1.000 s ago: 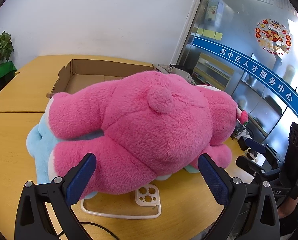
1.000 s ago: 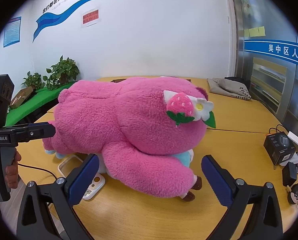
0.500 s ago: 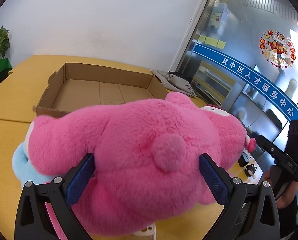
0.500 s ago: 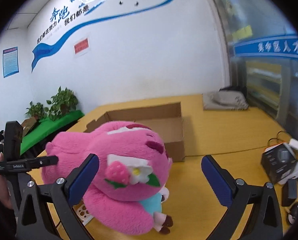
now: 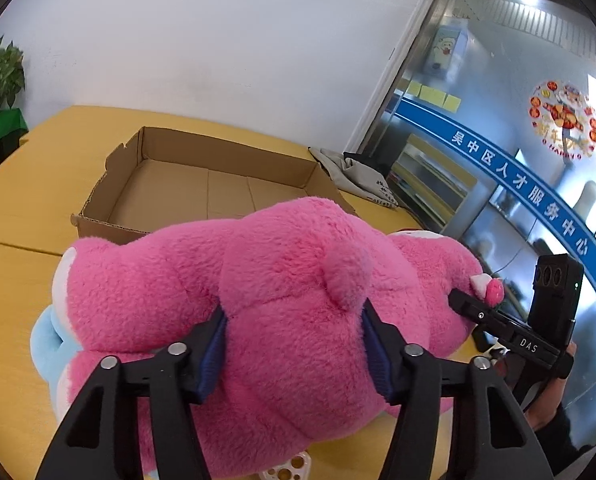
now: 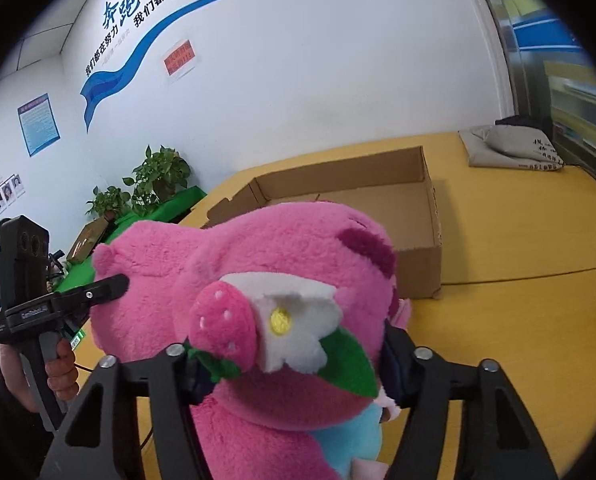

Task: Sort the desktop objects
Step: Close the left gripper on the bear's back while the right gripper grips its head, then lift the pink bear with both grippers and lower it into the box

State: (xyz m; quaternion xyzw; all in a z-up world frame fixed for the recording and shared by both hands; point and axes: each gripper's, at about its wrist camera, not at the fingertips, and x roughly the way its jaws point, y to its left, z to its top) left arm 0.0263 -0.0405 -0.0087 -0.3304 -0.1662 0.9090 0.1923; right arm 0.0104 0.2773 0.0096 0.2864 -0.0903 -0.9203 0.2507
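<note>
Left gripper [image 5: 294, 352]: fingers just closed in, blue pads pressed into rump of pink plush bear [image 5: 282, 300], fur bulging between them. Right gripper [image 6: 294, 372]: fingers just closed likewise, clamped on bear's head beside strawberry-flower ear decoration [image 6: 274, 328]. Open cardboard box [image 5: 218, 184] on yellow bench [image 5: 14, 208] just beyond fingertips.
</note>
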